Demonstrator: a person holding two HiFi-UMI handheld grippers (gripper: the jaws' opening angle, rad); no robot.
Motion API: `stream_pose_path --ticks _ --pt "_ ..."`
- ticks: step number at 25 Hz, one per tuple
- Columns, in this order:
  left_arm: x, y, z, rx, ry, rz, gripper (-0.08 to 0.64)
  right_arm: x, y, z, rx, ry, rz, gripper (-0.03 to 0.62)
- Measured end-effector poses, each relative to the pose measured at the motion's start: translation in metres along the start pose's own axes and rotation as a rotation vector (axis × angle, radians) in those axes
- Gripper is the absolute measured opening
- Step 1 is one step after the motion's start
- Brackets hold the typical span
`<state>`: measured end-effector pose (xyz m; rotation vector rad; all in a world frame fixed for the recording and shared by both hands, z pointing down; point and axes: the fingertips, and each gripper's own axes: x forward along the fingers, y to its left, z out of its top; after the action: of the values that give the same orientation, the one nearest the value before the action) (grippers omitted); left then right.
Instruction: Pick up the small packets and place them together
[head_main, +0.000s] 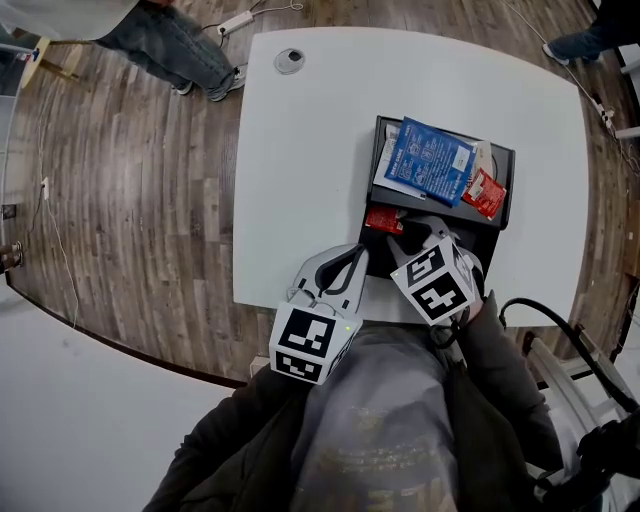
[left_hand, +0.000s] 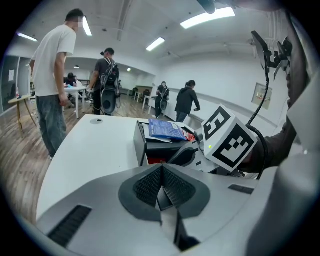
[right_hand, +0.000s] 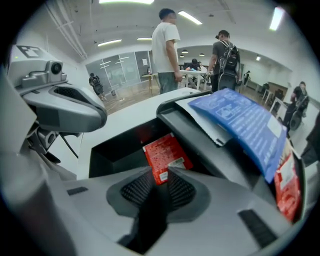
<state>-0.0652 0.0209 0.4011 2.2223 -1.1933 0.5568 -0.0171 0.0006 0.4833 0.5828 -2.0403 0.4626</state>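
Currently the right gripper (right_hand: 161, 174) stands partly open, with the red packet (right_hand: 162, 154) lying between its tips inside the black tray (right_hand: 112, 152). Closing off-centre could pinch only a corner, letting it slip. The left gripper (left_hand: 162, 172) is closed, empty.

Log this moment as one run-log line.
left gripper: shut, empty | right gripper: open, jaws either side of small red rectangular packet | packet: lying in black rectangular tray

Right tongs (head_main: 404, 241) at red packet (head_main: 383, 220) inside black tray (head_main: 497, 232).
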Motion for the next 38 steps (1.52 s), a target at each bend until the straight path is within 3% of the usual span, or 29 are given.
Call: stream_pose_path --ticks 1,7,15,29,33,38 --pt "0.001 -0.001 0.000 -0.003 0.000 -0.001 0.002 0.000 -0.002 0.000 -0.008 0.004 -0.011 0.067" --pt "0.002 -0.003 0.000 -0.007 -0.001 0.000 0.002 0.000 0.002 -0.005 -0.072 0.028 0.016 0.019" --pt "0.002 -0.009 0.001 -0.005 -0.007 -0.008 0.002 -0.011 0.013 -0.027 -0.084 0.097 0.071 0.003" --pt "0.003 -0.033 0.002 0.036 -0.019 -0.045 0.002 -0.056 0.009 -0.023 -0.036 -0.034 0.007 0.003" --pt "0.003 -0.037 0.000 0.053 -0.007 -0.049 0.002 -0.056 0.004 -0.019 -0.066 -0.059 -0.032 0.006" --pt "0.009 -0.037 0.003 0.069 0.000 -0.049 0.002 -0.046 0.003 -0.015 -0.089 -0.059 -0.017 0.106"
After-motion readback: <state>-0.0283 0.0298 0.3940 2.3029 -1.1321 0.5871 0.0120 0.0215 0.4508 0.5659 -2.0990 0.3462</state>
